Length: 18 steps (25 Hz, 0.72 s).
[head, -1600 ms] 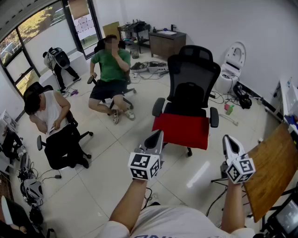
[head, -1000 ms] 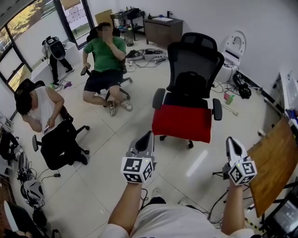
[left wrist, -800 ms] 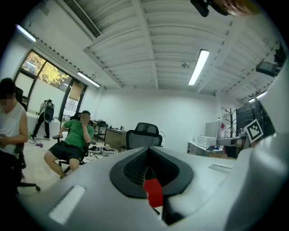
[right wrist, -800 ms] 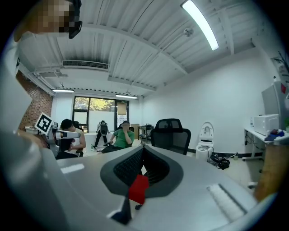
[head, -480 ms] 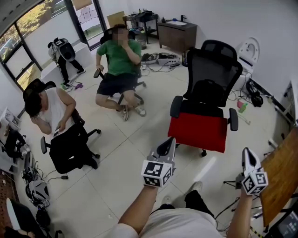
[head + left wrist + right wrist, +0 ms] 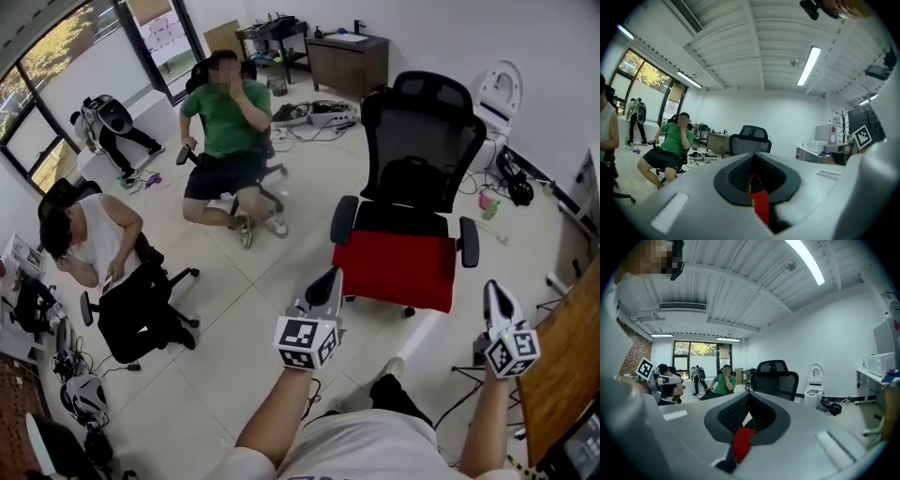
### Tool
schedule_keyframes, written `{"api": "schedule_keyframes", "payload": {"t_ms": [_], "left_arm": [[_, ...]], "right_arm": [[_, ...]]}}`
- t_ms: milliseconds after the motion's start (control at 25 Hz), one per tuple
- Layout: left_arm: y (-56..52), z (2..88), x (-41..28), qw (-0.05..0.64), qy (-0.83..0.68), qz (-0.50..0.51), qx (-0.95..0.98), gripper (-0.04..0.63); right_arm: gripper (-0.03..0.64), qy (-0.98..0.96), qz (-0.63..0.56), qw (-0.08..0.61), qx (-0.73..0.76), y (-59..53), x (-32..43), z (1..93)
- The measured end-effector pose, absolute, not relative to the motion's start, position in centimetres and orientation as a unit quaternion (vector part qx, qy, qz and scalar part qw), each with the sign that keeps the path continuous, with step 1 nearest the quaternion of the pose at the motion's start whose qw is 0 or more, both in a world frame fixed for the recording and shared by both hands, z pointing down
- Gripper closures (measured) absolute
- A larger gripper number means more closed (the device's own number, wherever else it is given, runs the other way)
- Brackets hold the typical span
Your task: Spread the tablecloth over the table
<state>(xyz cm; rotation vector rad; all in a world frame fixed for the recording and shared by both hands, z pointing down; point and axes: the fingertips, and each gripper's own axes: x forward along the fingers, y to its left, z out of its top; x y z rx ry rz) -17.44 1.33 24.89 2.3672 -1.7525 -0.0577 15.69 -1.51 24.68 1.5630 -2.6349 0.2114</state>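
Note:
A red cloth point(image 6: 394, 267) lies over the seat of a black mesh office chair point(image 6: 417, 122) in the middle of the room. My left gripper point(image 6: 330, 279) is held out level just short of the seat's near left corner, shut and empty. My right gripper point(image 6: 494, 291) hovers near the seat's right side, also shut with nothing in it. In the left gripper view the gripper point(image 6: 752, 164) has its jaws pressed together, with a sliver of the red cloth point(image 6: 761, 206) visible beyond them. The right gripper view shows that gripper point(image 6: 749, 401) with its jaws closed and the chair point(image 6: 776, 376) ahead.
A wooden table point(image 6: 562, 366) juts in at the right edge. A seated person in a green shirt point(image 6: 225, 112) and another in a white top point(image 6: 94, 234) occupy chairs at the left. A white toilet seat point(image 6: 497, 89), cables and a cabinet point(image 6: 349, 58) line the far wall.
The view has shifted as the person stepped across the tiled floor. Both grippers travelled along, staying shut and held out in front of the red-covered chair.

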Motion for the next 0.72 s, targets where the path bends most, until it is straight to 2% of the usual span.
{"api": "schedule_keyframes", "payload": {"t_ms": [440,720], "left_arm": [[-10.3,28.8,-12.2,0.122,-0.621,0.02,0.774,0.589],[-13.5,35.3,-13.6,0.16,-0.631,0.047,0.758,0.589]], "right_arm": [[0.609,-0.868,0.114,0.063,0.478,-13.9,21.5,30.3],[0.609,-0.859,0.144,0.094,0.483,-17.2,22.4,36.1]]}}
